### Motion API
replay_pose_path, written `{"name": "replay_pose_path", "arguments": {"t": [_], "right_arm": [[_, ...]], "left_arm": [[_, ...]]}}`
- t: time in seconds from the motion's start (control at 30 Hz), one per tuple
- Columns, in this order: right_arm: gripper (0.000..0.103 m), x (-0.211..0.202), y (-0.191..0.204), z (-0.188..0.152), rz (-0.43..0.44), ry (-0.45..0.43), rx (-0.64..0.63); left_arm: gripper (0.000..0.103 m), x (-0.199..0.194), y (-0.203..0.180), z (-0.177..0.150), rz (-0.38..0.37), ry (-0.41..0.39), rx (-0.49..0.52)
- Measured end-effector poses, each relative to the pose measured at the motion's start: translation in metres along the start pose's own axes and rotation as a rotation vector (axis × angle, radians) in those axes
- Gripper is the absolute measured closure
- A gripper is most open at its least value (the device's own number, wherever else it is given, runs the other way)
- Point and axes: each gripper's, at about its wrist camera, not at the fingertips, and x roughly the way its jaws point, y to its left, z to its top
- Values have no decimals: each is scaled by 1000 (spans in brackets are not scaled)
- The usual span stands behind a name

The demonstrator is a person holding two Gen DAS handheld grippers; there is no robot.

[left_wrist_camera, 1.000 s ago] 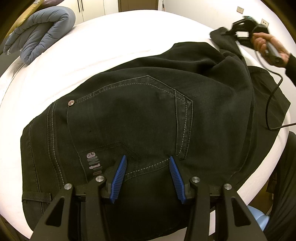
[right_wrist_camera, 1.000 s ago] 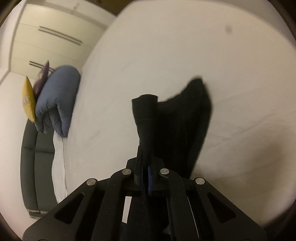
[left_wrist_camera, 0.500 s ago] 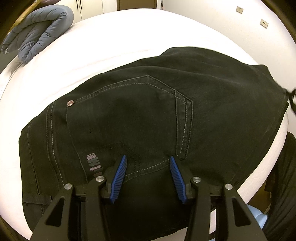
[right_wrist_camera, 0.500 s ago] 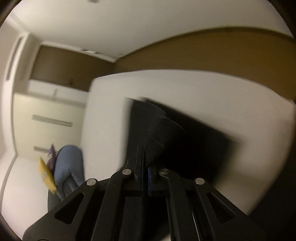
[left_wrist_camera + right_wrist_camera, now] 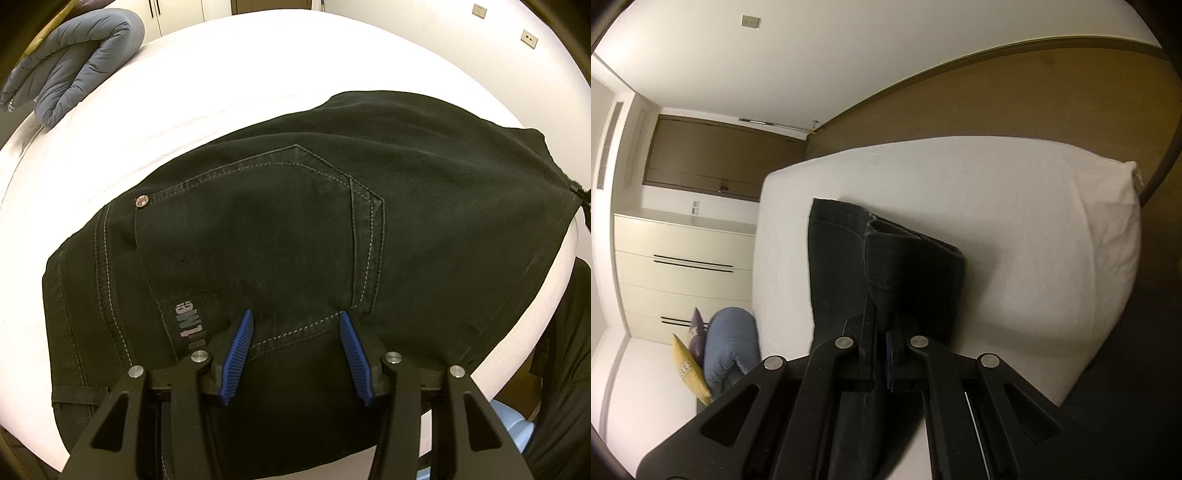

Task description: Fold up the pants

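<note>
One rivet [image 5: 142,201], left view only

Black pants [image 5: 280,236] with pale grey stitching and a grey printed logo lie on a white bed [image 5: 229,74]. Fingers [image 5: 238,347] carry blue ribbed pads. Duvet [image 5: 74,59] is grey-blue; cushion [image 5: 687,363] yellow.

Grey printed lettering [image 5: 189,322] on the black pants [image 5: 295,229], beside the back pocket [image 5: 258,240] near the waistband. Seen sideways and partly hidden; characters not legible. No other text readable.
</note>
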Motion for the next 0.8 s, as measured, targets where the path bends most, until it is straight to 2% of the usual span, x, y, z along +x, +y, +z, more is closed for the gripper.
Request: {"name": "replay_pose_path", "arguments": {"t": [0.1, 0.23, 0.27, 0.3, 0.4, 0.43, 0.5, 0.57, 0.67, 0.77, 0.8], "right_arm": [[102, 13, -4, 1, -6, 23, 24], [101, 22, -4, 13, -3, 63, -45], [95, 17, -3, 17, -3, 38, -46], [94, 10, -2, 22, -9, 13, -48], [92, -26, -4, 35, -153, -141, -37], [92, -38, -4, 37, -164, -171, -36], [92, -50, 12, 34, -86, -168, -86], [92, -43, 43, 19, -2, -86, -199], [92, -5, 86, -26, 130, 121, -343], [92, 48, 108, -84, 157, 328, -414], [92, 72, 109, -107, 151, 423, -431]], "left_arm": [[51, -1, 1, -1, -4, -5, -1], [49, -1, 4, -4, -13, -14, -6], [48, -1, 6, -5, -14, -17, -11], [47, -2, 7, -5, -16, -21, -19], [46, -4, 8, -8, -8, -30, -23], [46, -4, 9, -10, -6, -32, -23], [46, -4, 10, -11, -7, -35, -28], [46, -5, 10, -12, -5, -36, -30], [45, -7, 11, -15, 2, -35, -36], [45, -10, 8, -18, 14, -35, -46], [45, -10, 7, -19, 16, -36, -48]]}}
